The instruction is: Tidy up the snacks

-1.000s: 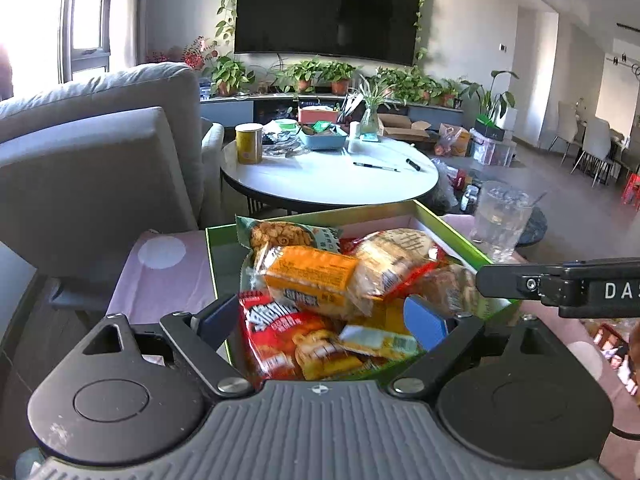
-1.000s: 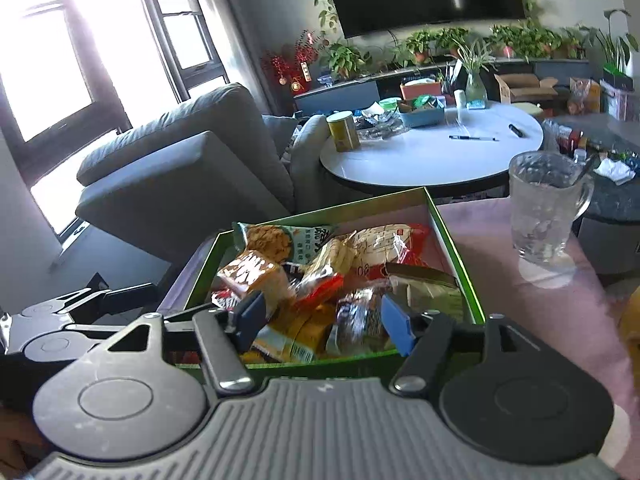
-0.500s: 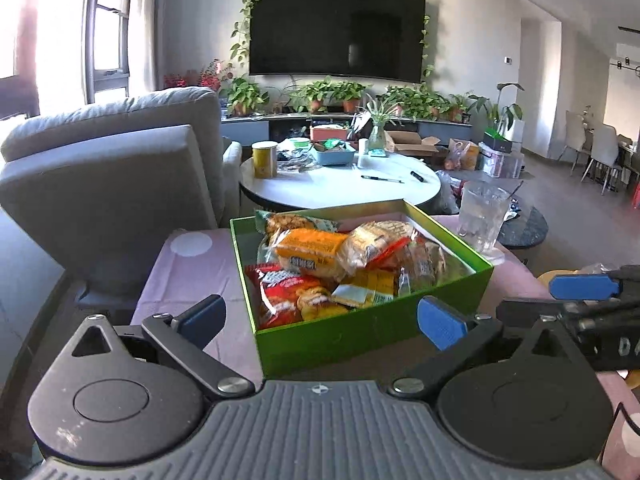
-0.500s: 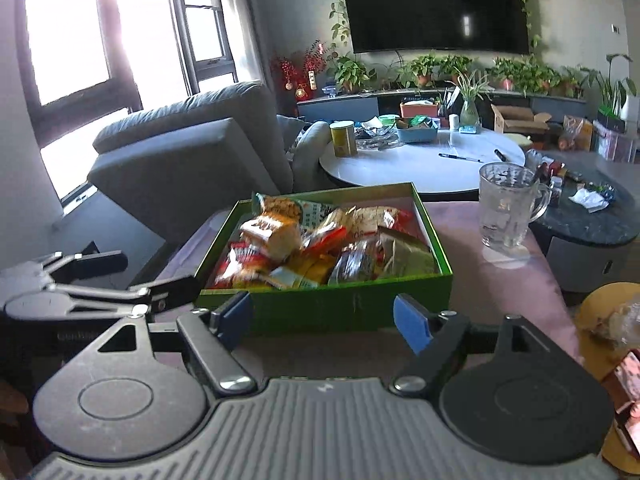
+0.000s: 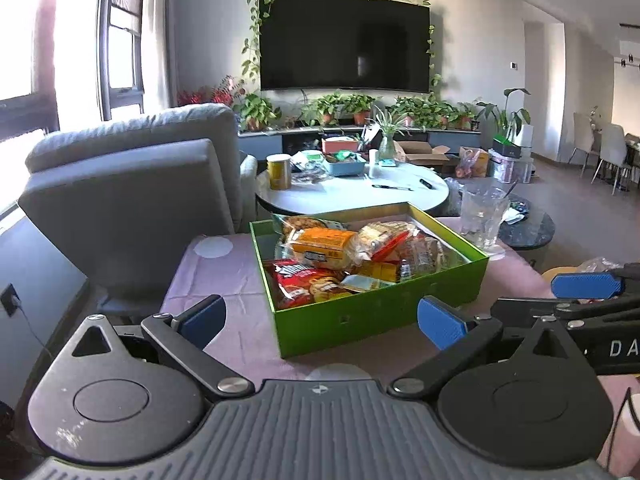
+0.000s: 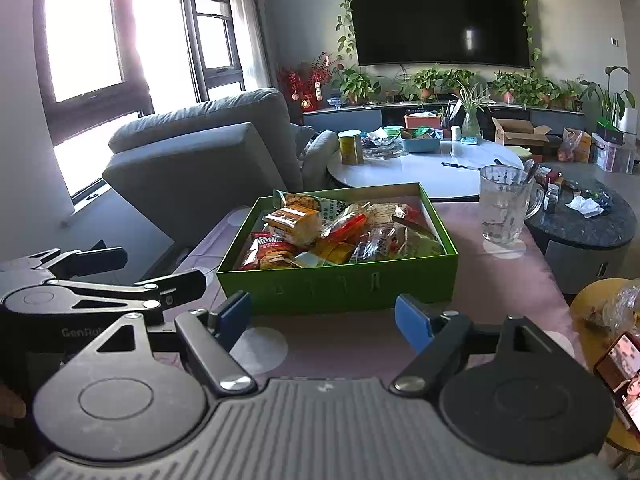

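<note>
Left wrist view: the left claw [image 5: 320, 318] hangs released and empty, jaws spread wide, with the green box [image 5: 376, 316] of snack packets straight ahead of it on the pink-covered table [image 5: 224, 276]. The box's near wall lies beyond the fingertips, not touching them, and its long axis runs away from the claw toward the glass mug [image 5: 482, 216] at its far right corner. From the right wrist view, the right claw [image 6: 322, 320] is likewise released and empty, squarely facing the box's near wall. Neither claw looks clearly nearer; either would reach forward and over that wall.
</note>
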Demonstrator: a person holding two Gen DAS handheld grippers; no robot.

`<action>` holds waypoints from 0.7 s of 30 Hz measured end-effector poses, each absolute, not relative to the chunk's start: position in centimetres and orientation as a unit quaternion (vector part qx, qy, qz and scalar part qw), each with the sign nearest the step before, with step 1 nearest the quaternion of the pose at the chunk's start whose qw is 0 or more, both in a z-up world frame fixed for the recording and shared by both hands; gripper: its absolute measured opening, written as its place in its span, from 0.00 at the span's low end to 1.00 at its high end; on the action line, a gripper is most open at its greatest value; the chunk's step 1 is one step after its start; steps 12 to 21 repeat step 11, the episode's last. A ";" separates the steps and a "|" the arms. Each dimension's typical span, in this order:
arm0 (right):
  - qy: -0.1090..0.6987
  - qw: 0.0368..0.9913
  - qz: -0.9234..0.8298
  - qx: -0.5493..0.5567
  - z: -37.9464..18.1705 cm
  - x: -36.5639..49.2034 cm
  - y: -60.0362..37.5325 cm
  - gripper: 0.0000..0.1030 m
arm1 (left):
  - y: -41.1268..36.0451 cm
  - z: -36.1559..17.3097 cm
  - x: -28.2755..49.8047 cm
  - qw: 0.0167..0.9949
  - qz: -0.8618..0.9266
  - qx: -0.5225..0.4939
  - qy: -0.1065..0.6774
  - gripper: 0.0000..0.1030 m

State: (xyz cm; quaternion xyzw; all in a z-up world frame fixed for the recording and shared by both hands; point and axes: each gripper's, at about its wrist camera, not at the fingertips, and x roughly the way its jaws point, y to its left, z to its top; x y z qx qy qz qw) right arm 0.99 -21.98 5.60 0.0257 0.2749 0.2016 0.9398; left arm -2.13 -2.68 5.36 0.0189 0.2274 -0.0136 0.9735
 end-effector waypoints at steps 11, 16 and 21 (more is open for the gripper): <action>0.274 0.940 0.199 0.032 5.2 0.8 -21.7 0.63 | -2.4 5.2 -2.2 0.973 -0.012 0.007 0.229 1.00; 0.274 0.940 0.199 0.032 5.2 0.8 -21.7 0.63 | -2.4 5.2 -2.2 0.973 -0.012 0.007 0.229 1.00; 0.274 0.940 0.199 0.032 5.2 0.8 -21.7 0.63 | -2.4 5.2 -2.2 0.973 -0.012 0.007 0.229 1.00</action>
